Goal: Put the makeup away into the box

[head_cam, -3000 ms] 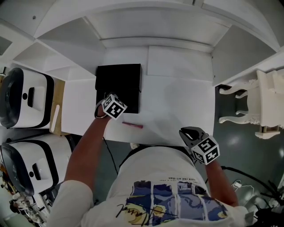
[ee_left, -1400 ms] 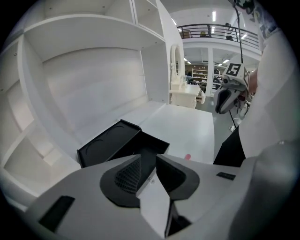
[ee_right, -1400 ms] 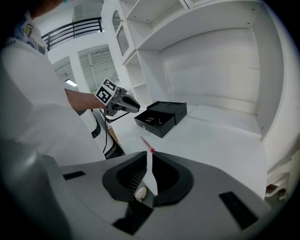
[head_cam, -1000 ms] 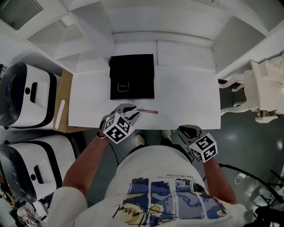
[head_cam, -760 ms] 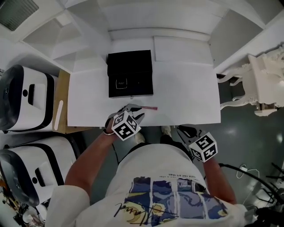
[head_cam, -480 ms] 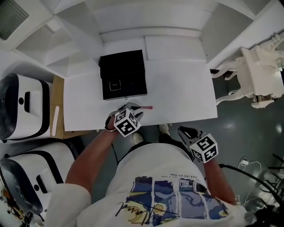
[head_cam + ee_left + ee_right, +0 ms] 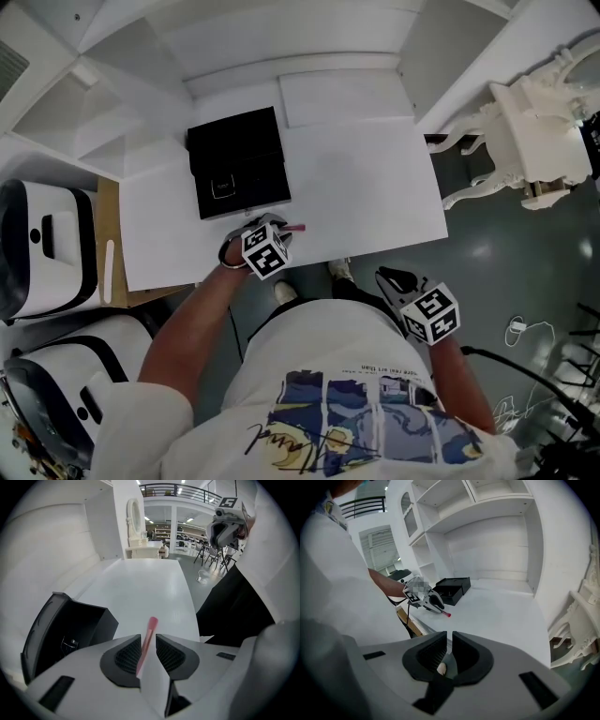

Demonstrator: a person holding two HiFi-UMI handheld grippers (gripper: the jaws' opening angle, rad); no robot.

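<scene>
Though white table (image 7: 356, 183), shelves (image 7: 497, 501) — black box (image 7: 239, 169).

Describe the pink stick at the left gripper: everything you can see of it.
The pink stick is slim and straight, smooth like plastic, with a rounded, redder tip. It runs lengthwise between the left gripper's jaws, which stand close on both sides; whether they press it is unclear. Its tip juts out over the white table near the front edge, apart from the black box.

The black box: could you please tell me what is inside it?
A small dark item with a pale edge lies inside the black box. The rest of the inside is too dark to make out.
</scene>
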